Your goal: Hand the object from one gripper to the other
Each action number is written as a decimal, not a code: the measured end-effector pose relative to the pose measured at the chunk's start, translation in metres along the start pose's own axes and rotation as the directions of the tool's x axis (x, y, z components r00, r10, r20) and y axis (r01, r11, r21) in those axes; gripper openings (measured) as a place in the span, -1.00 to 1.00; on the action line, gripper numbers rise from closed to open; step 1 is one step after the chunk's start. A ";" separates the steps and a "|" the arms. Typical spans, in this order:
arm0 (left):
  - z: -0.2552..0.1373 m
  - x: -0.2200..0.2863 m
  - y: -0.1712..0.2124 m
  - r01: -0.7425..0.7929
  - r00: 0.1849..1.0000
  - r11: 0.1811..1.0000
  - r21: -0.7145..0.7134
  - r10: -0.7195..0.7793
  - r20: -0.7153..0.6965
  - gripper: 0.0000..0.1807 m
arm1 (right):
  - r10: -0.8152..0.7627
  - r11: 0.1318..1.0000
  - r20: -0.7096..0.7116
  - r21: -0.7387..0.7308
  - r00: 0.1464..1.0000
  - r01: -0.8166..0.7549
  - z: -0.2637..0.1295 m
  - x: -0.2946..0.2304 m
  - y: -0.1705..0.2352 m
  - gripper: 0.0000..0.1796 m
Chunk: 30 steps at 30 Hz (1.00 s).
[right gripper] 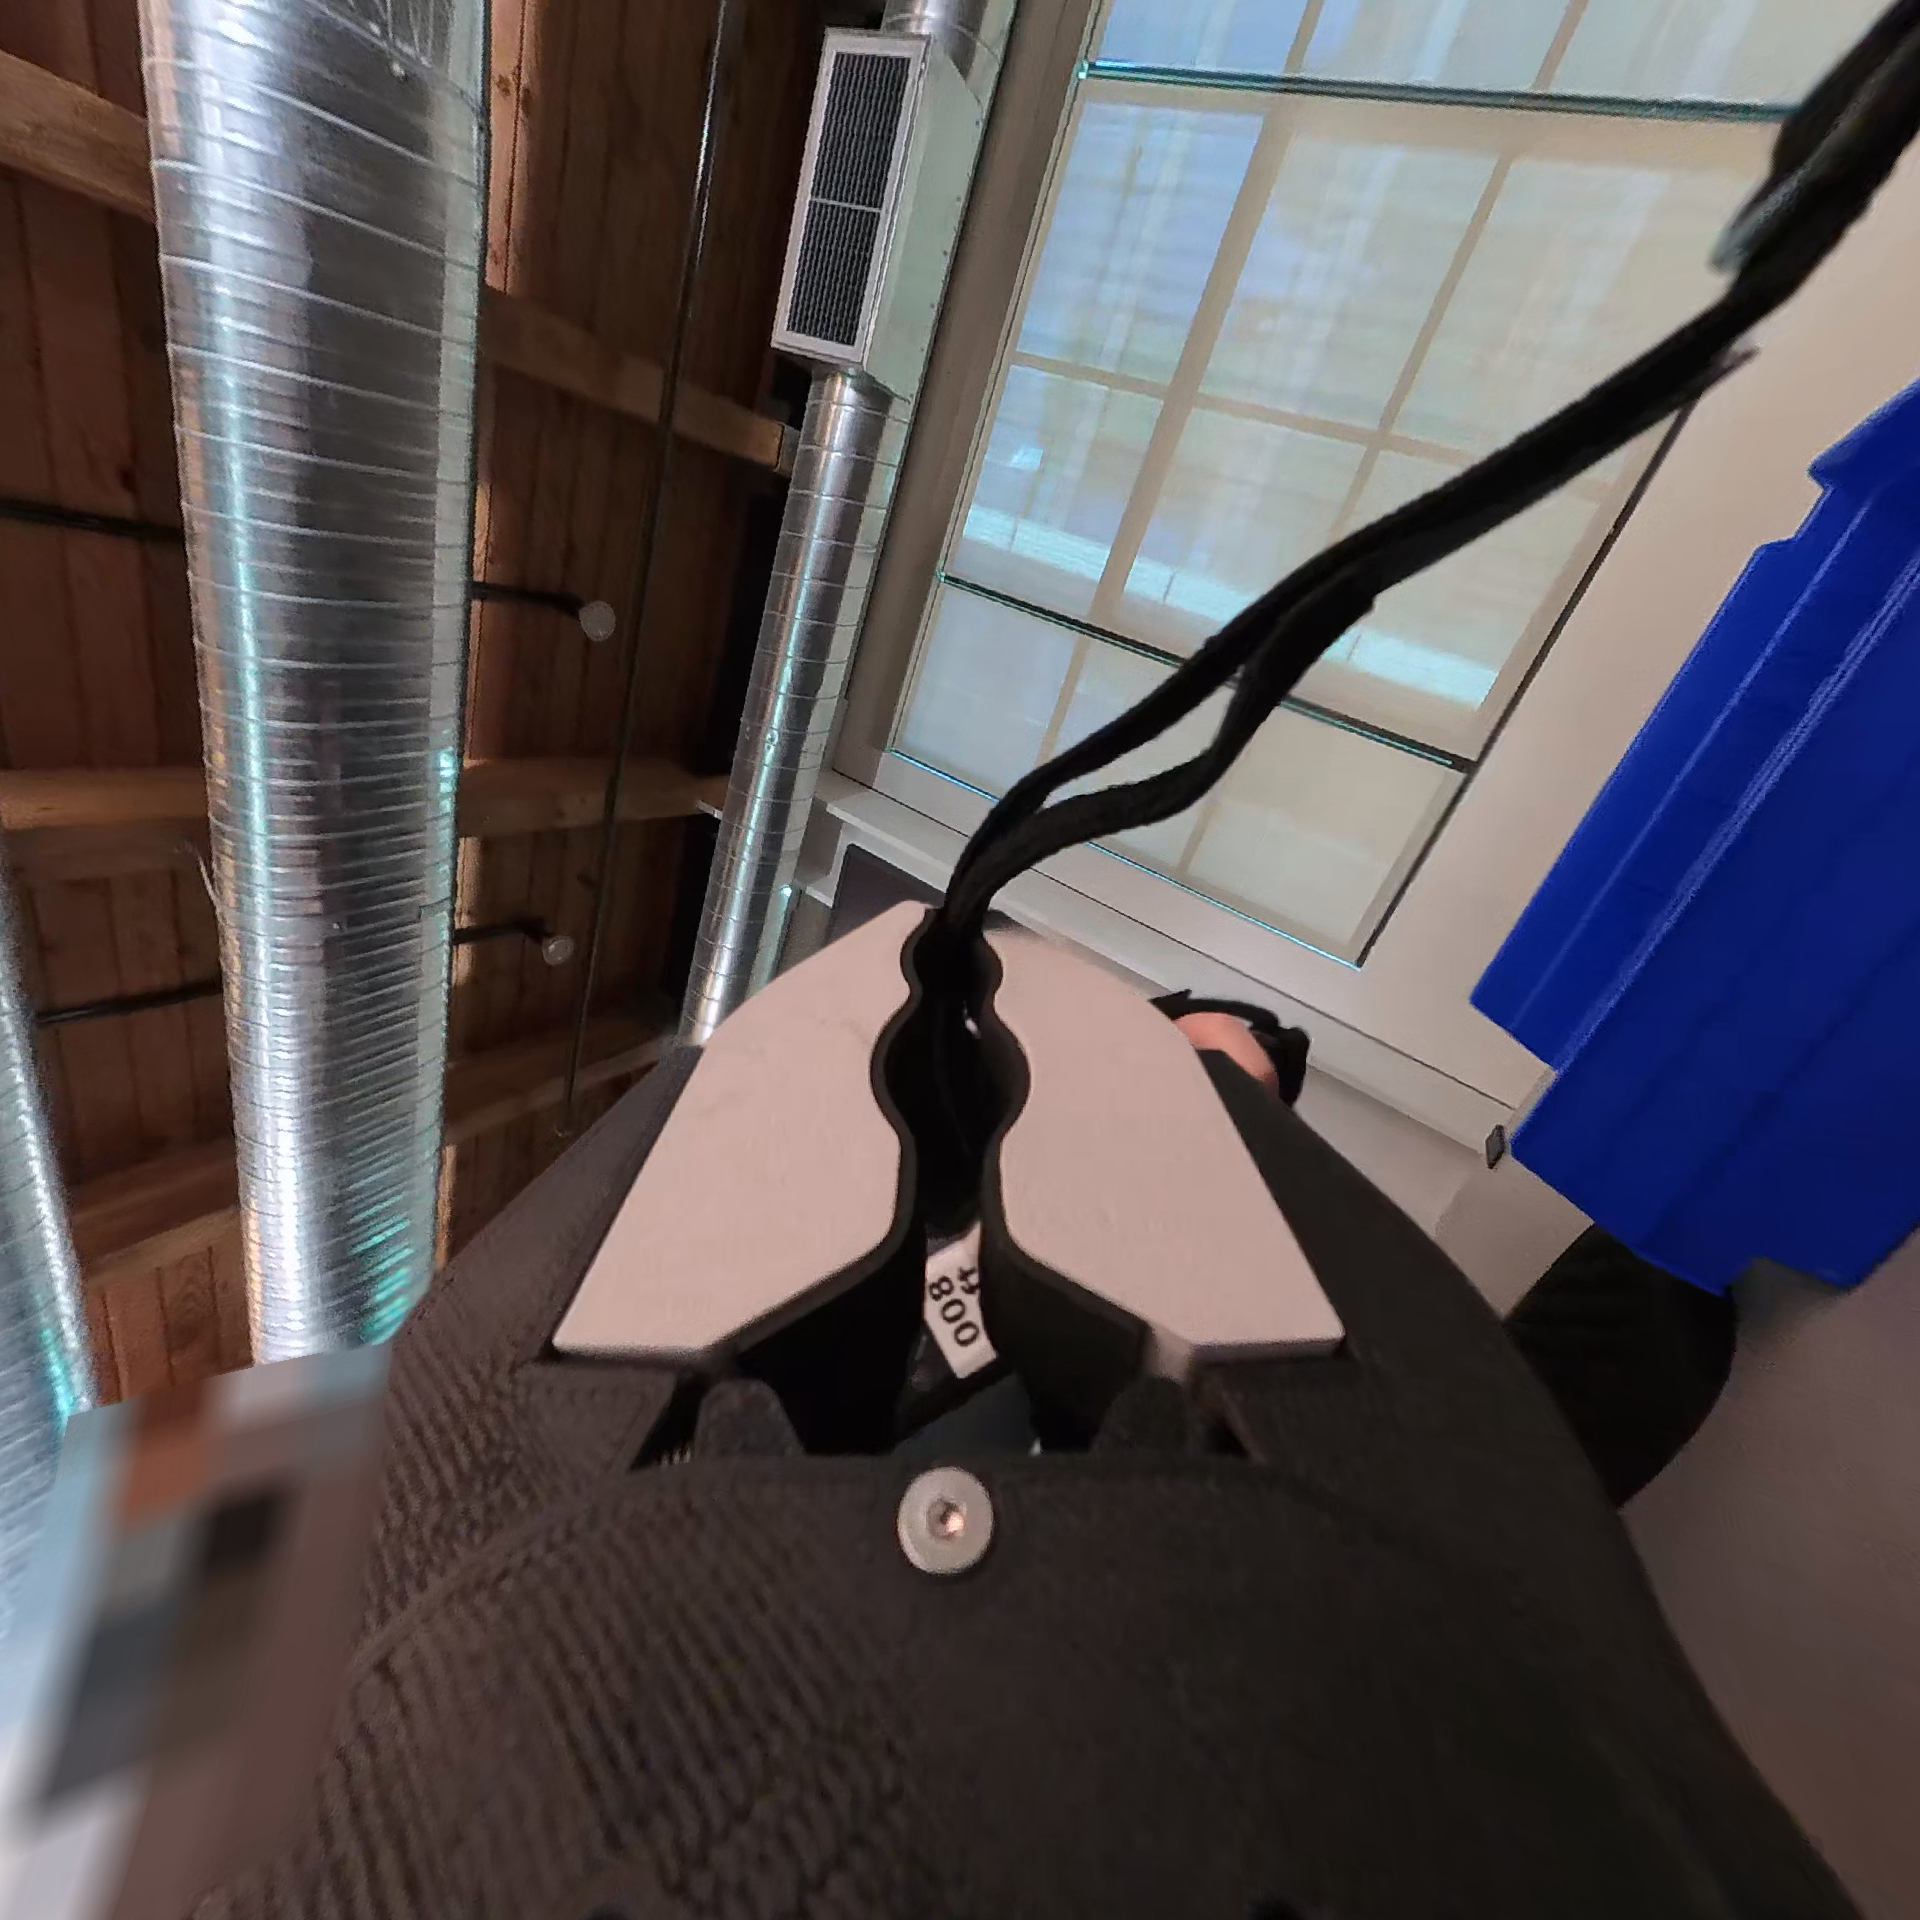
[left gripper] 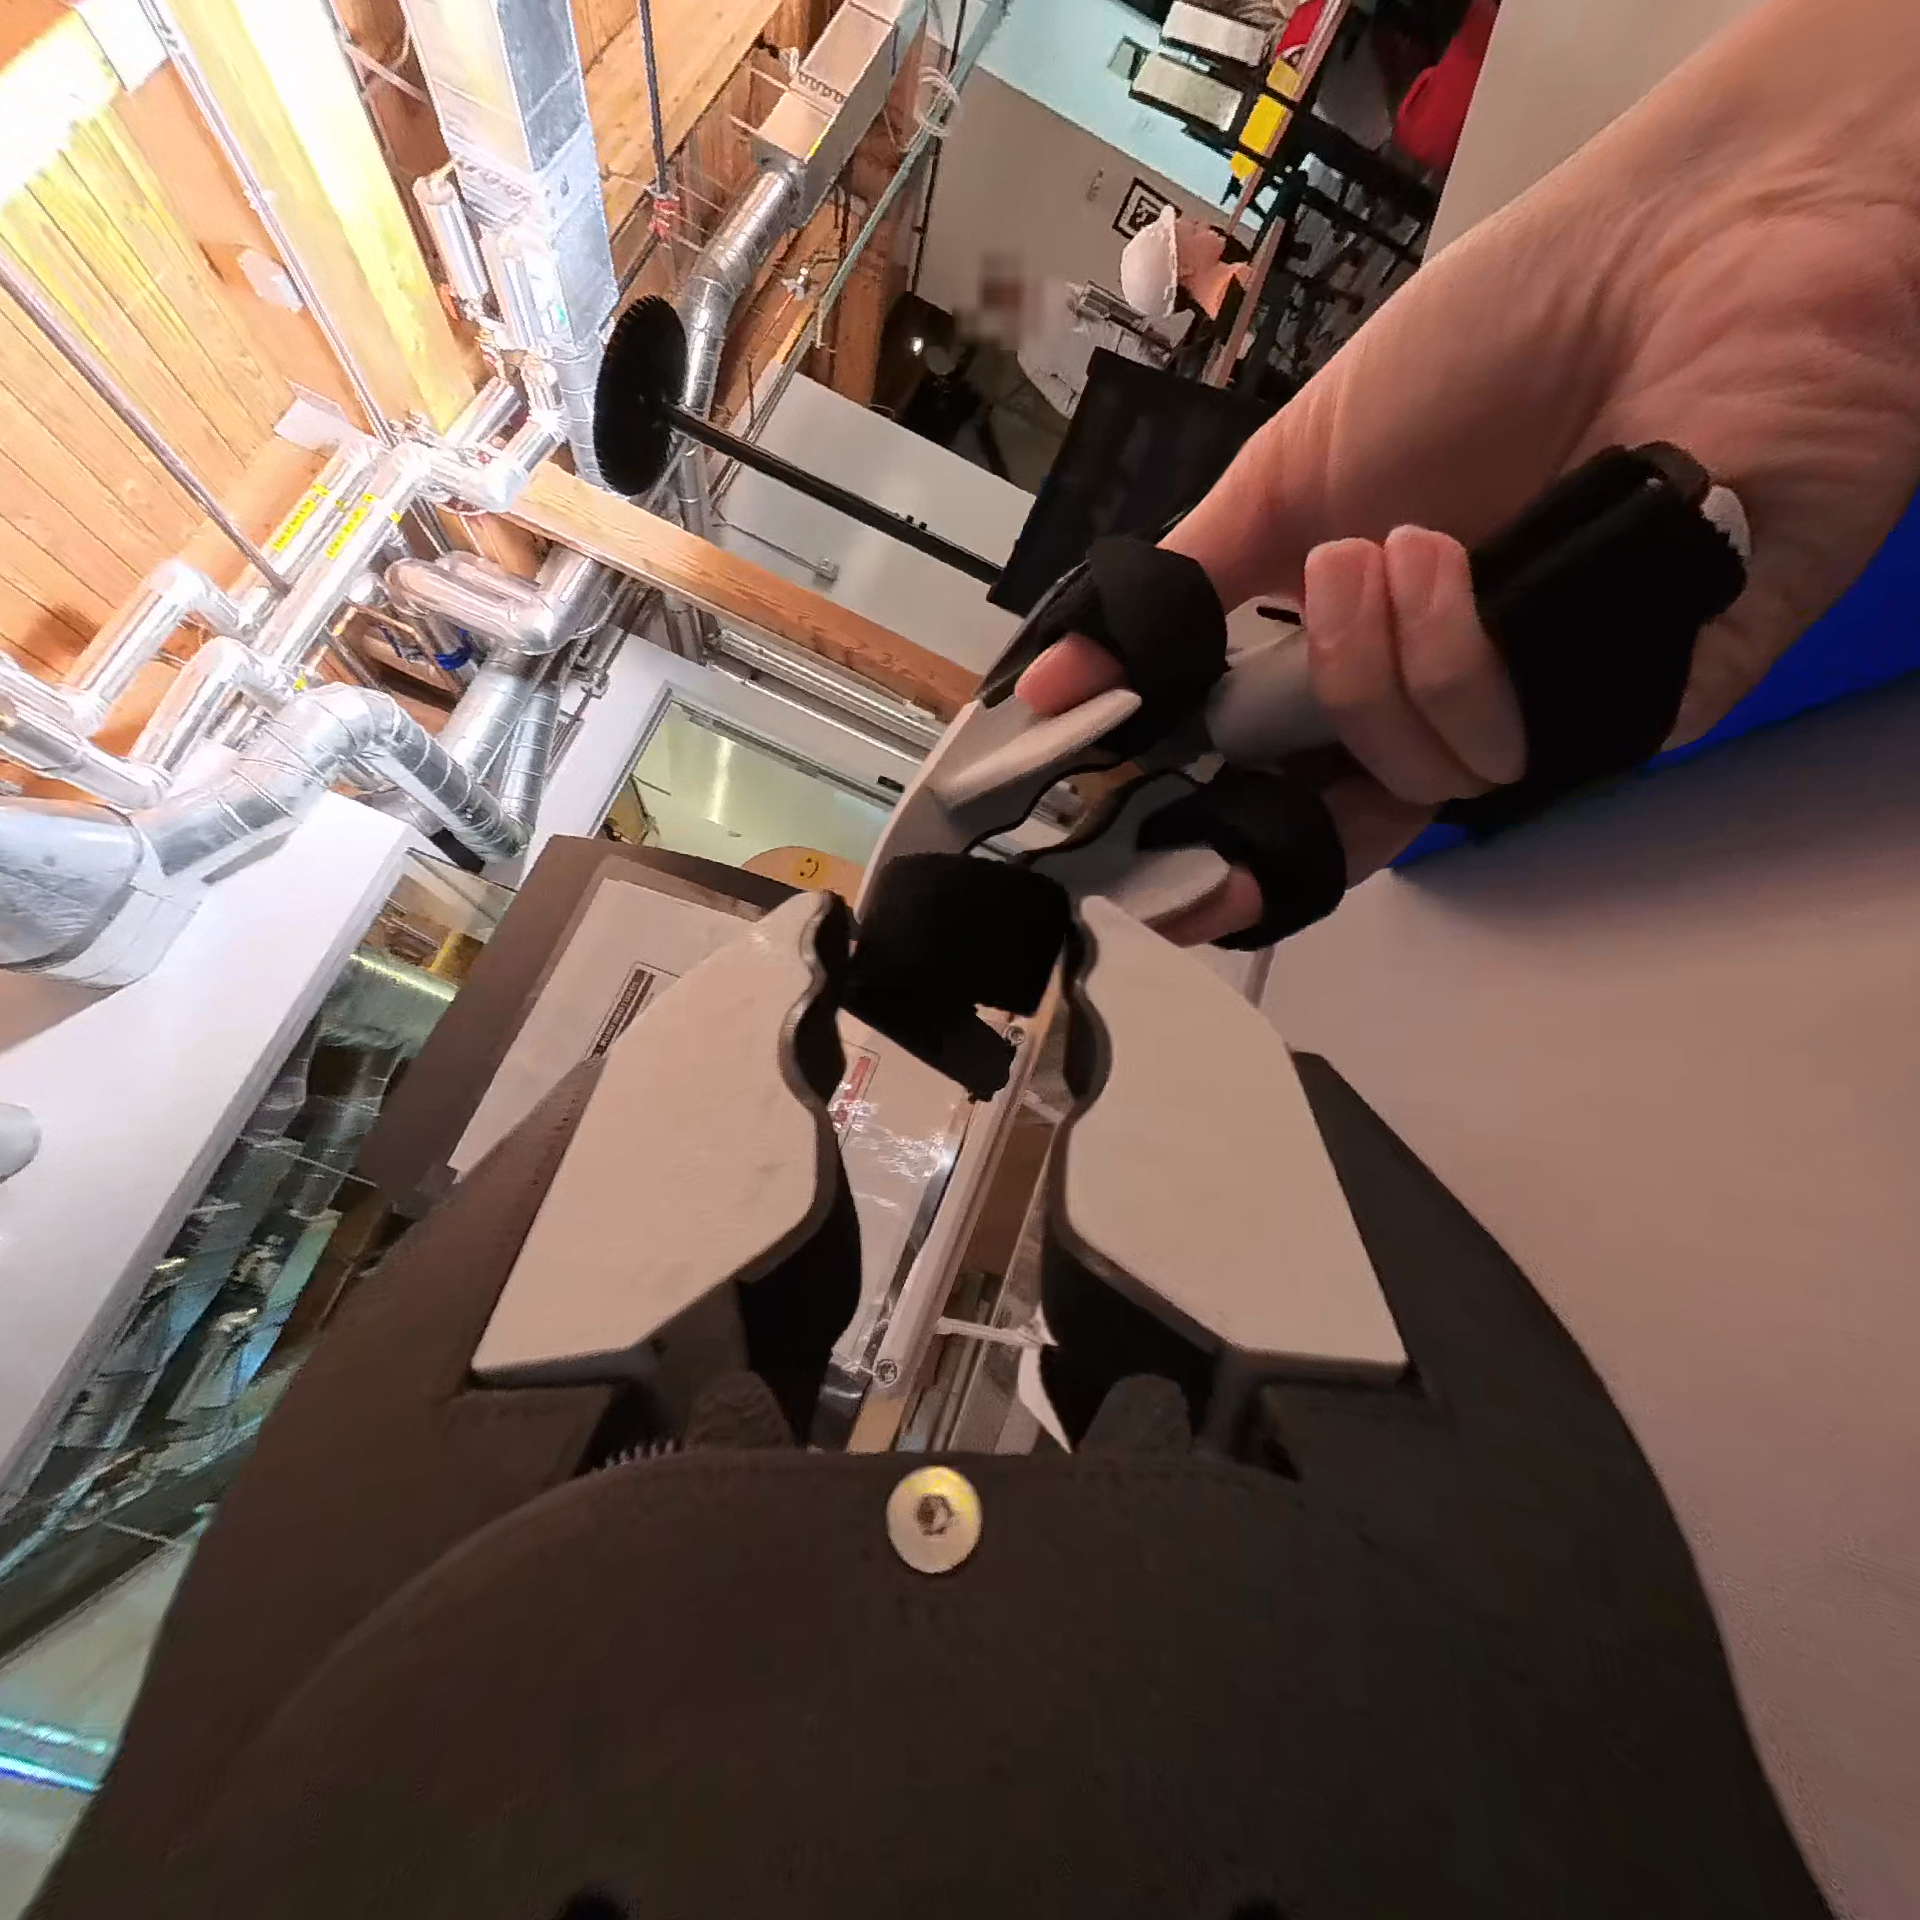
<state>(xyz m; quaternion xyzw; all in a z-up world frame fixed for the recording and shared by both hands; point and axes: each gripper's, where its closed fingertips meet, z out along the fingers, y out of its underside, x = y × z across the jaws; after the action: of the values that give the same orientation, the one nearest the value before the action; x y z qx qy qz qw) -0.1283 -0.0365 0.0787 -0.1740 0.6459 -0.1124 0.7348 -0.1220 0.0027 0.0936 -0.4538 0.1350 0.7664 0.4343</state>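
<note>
1. Left gripper [left gripper: 951, 971]: in the left wrist view its 2 grey-faced fingers [left gripper: 675, 1143] stand apart, with a clear gap between the tips. A black fabric piece [left gripper: 956, 956] sits in that gap at the tips. It appears to meet the left fingertip, but whether the fingers press on it cannot be told.
2. Right gripper [right gripper: 956, 961]: in the right wrist view its 2 fingers are drawn nearly together and clamp a bundle of black cords [right gripper: 1299, 644]. The cords leave the tips and run up toward the upper right corner of the view. A small white tag [right gripper: 958, 1314] hangs between the finger bases.
3. Position of the object: the cords are gripped at the very tips of the right gripper. The rest of their length hangs free in the air beyond it.
4. Seen only in the left wrist view: a person's hand [left gripper: 1558, 499] with black finger straps, closed around a second gripper handle [left gripper: 1278, 686] just beyond the left fingertips. A thin black cord lies between that handle and the fabric piece. Silver ducts [left gripper: 343, 748], a wooden ceiling and a black fan [left gripper: 639, 400] fill the background.
5. Seen only in the right wrist view: a large silver duct [right gripper: 312, 623], a paned window [right gripper: 1299, 436] and a blue bin [right gripper: 1745, 935] at the right edge. Part of a hand shows behind the right finger.
</note>
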 end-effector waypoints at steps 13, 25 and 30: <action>-0.035 -0.087 0.012 0.696 0.717 0.718 -0.021 -0.696 -0.031 -0.95 | -0.597 0.723 -0.167 -0.534 0.784 0.437 -0.021 0.007 0.021 -0.64; -0.091 -0.141 -0.009 0.968 0.250 0.231 0.096 -0.884 -0.395 -0.94 | -0.723 -0.513 0.001 -0.671 -0.691 0.535 -0.026 -0.026 -0.026 -0.28; -0.094 -0.139 -0.021 0.994 0.108 0.097 0.047 -0.858 -0.501 -0.95 | -0.415 -0.688 0.041 -0.668 -0.909 0.284 -0.014 -0.043 -0.016 -0.32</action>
<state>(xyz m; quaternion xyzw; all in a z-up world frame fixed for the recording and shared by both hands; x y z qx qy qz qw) -0.2393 -0.0115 0.2034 -0.3805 0.4610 -0.7086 0.3749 -0.0920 -0.0197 0.1237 -0.5161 -0.3114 -0.3945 0.6936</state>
